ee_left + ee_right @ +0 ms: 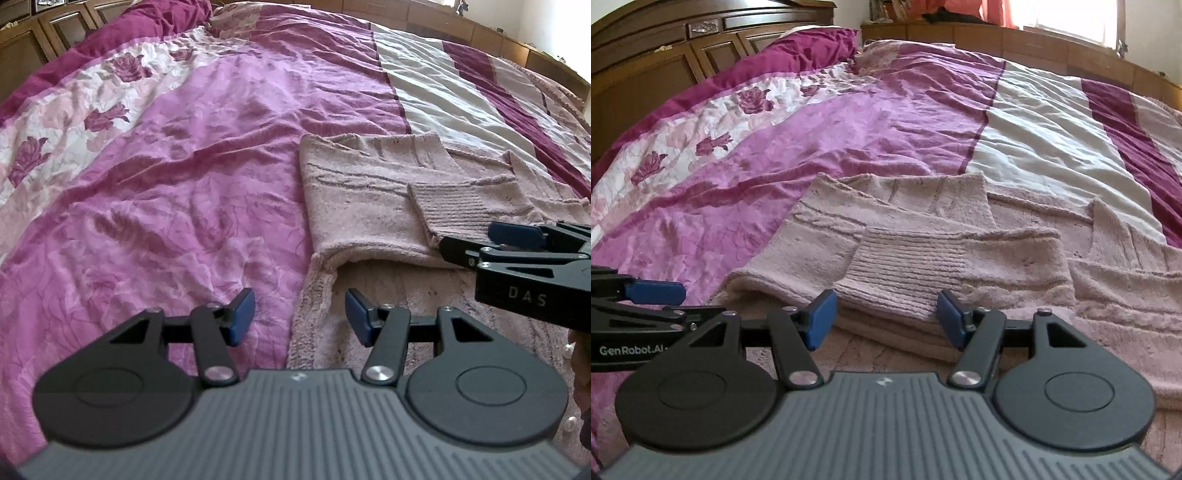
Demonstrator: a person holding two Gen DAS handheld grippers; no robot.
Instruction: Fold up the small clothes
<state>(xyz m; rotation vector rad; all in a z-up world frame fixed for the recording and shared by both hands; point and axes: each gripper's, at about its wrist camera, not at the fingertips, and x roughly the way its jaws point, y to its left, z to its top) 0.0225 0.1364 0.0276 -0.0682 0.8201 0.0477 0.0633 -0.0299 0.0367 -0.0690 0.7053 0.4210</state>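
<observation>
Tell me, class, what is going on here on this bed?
A person with a handheld gripper in each hand is folding a pale pink knitted sweater laid on a purple patterned bedspread. One sleeve with its ribbed cuff is already folded across the body. Both the left gripper and the right gripper are open and hold nothing, poised by the sweater's near edge.

A rumpled pink-and-magenta floral bedspread (177, 177) covers the bed below a dark wooden headboard (646, 59).
</observation>
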